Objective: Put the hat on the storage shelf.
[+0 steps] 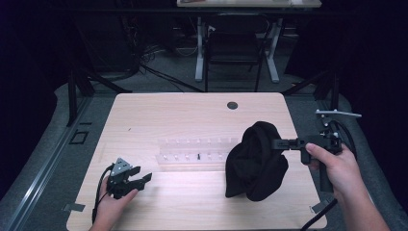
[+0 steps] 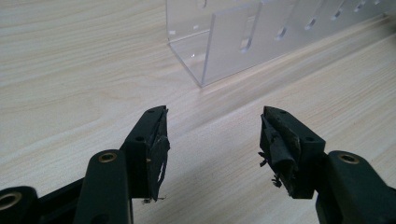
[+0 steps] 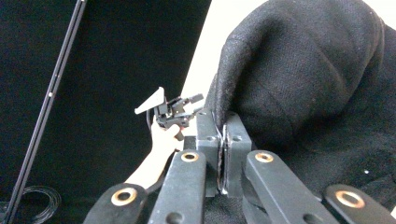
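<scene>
My right hand-held gripper [image 1: 278,143] has its jaws pressed together, pinching a fold of a black knitted cloth [image 1: 256,161] and holding it bunched up over the pale wooden bench [image 1: 144,115]. The cloth's lower end touches the bench just right of a clear plastic rack [image 1: 192,154]. My left hand-held gripper [image 1: 142,180] rests low on the bench just in front of the rack's left end, jaws spread with nothing between them.
</scene>
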A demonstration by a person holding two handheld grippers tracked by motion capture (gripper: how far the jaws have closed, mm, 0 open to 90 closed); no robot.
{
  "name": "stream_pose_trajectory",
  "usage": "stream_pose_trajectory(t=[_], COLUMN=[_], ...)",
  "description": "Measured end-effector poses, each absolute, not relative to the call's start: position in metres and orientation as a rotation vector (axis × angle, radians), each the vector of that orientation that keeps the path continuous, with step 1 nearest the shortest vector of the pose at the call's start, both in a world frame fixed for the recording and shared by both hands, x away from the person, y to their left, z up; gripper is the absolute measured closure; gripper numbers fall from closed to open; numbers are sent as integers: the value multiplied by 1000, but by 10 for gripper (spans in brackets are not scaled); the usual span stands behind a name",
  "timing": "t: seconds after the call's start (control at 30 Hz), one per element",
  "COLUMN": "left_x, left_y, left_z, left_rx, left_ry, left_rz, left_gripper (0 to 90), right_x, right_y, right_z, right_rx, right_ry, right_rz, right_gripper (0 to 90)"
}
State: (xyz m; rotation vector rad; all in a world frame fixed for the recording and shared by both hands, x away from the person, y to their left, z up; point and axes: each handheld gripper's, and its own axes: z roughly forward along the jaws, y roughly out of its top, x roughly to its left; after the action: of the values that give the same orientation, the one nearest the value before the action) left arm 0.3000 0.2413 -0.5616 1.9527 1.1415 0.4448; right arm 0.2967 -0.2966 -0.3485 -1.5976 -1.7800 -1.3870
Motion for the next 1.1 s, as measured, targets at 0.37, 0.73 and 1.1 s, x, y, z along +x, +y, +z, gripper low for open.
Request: stream_pose_trajectory(t=[0.37, 0.73, 1.1], left_x=[300, 300, 301], left_y=[242, 241, 242], left_z=[-562, -562, -562], left_rx=[1950, 1949, 1948], left_ry=[1150, 1147, 1147], left_rz=[447, 445, 442], left_gripper=[417, 417, 416], right_x=[302, 309, 324], right_y=[-297, -288, -273], right_z=[-333, -311, -308], right_rx=[-1594, -1581, -1549], right_ry=[-1781, -1821, -1832], right_rz=[-1416, -1437, -1455], right_gripper=[880, 880, 880])
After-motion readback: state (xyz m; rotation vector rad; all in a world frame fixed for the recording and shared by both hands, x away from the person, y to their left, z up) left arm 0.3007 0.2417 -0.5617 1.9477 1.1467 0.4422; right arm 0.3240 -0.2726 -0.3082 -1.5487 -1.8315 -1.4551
